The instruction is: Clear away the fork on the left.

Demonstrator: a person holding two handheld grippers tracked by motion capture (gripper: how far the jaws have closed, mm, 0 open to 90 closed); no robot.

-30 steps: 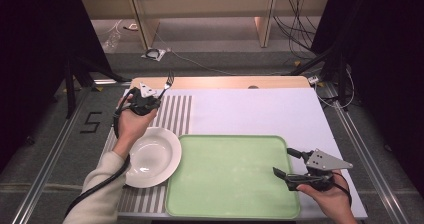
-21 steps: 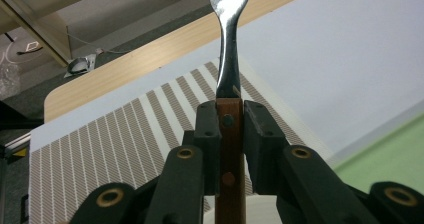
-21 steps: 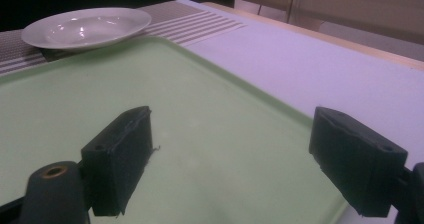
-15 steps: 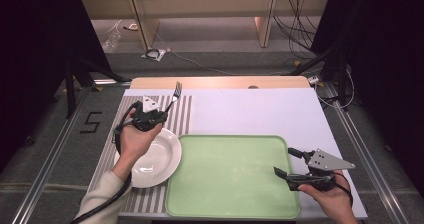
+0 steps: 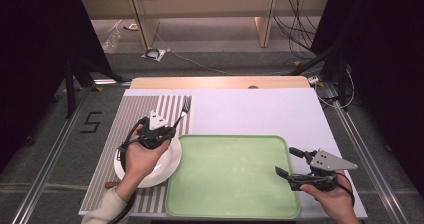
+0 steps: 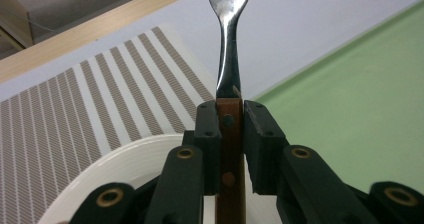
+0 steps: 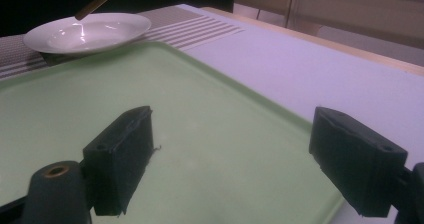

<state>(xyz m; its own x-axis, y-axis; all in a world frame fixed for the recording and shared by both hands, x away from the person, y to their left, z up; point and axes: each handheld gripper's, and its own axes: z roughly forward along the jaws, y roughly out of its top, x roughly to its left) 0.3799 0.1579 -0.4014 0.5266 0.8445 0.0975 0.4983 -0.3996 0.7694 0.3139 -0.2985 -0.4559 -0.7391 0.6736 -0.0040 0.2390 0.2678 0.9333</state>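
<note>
My left gripper (image 5: 167,130) is shut on the brown wooden handle of a metal fork (image 5: 182,112), held above the far edge of a white plate (image 5: 165,165). In the left gripper view the fork (image 6: 229,59) stands straight up between the two jaws of that gripper (image 6: 231,129), with the plate (image 6: 115,174) below. A green tray (image 5: 232,176) lies to the right of the plate. My right gripper (image 5: 287,163) is open over the tray's right edge, nothing between its jaws. The right gripper view has this gripper (image 7: 237,149) wide apart over the tray (image 7: 200,134), with the plate (image 7: 87,31) beyond.
A striped placemat (image 5: 130,116) lies under the plate on the left part of the white table cover (image 5: 260,111). A wooden table edge (image 5: 220,82) runs along the far side. Cables lie on the floor (image 5: 200,59) beyond.
My left gripper has carried the fork toward me and to the right, from over the striped mat to above the plate's far edge. The right gripper has stayed still.
</note>
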